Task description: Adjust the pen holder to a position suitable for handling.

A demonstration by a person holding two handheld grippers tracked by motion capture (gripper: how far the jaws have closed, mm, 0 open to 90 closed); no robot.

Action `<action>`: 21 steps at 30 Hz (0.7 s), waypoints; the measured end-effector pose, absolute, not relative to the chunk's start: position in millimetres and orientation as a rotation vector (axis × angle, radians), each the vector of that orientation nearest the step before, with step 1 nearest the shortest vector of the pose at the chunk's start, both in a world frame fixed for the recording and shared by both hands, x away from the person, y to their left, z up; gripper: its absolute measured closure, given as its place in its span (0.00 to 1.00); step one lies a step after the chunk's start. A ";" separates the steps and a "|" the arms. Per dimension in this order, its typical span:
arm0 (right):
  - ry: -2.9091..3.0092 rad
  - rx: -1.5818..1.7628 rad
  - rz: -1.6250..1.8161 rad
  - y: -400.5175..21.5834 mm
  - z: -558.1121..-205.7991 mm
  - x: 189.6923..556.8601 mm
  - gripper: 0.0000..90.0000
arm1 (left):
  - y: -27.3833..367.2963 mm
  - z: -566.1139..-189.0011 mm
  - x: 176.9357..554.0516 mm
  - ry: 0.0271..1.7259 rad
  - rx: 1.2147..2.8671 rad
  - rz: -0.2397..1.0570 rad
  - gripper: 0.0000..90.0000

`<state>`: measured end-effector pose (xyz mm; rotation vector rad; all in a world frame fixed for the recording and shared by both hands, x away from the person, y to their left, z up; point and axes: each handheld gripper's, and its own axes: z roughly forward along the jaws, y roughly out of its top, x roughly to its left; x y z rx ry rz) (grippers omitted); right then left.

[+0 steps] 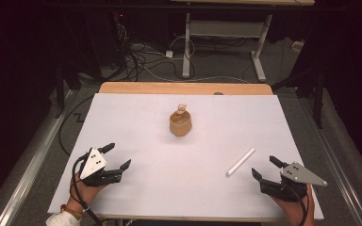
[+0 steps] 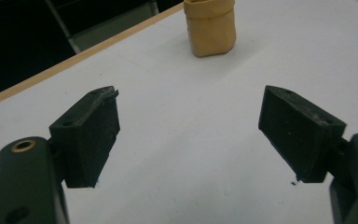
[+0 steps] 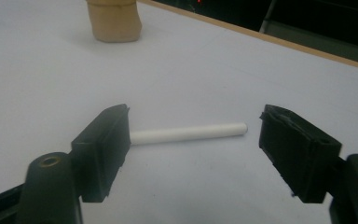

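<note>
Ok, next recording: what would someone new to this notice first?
Probably the tan cup standing alone near the middle of the white table, with something small poking out of its top. Next, the white stick lying flat toward the near right, just ahead of the open right gripper. The left gripper, also open, hovers at the near left.

Your left gripper (image 2: pixel 189 135) hovers with its two black jaws spread wide and nothing between them above the white table surface (image 2: pixel 191 154), while the squat tan clay-like pot (image 2: pixel 210 25) stands well ahead near the table's pale wooden edge (image 2: pixel 74 63).
</note>
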<state>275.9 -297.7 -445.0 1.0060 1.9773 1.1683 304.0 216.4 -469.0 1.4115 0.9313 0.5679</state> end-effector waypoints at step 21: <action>2.163 0.965 1.097 -278.8 -452.3 301.4 1.00 | 209.3 -477.8 304.9 0.919 1.492 0.564 0.22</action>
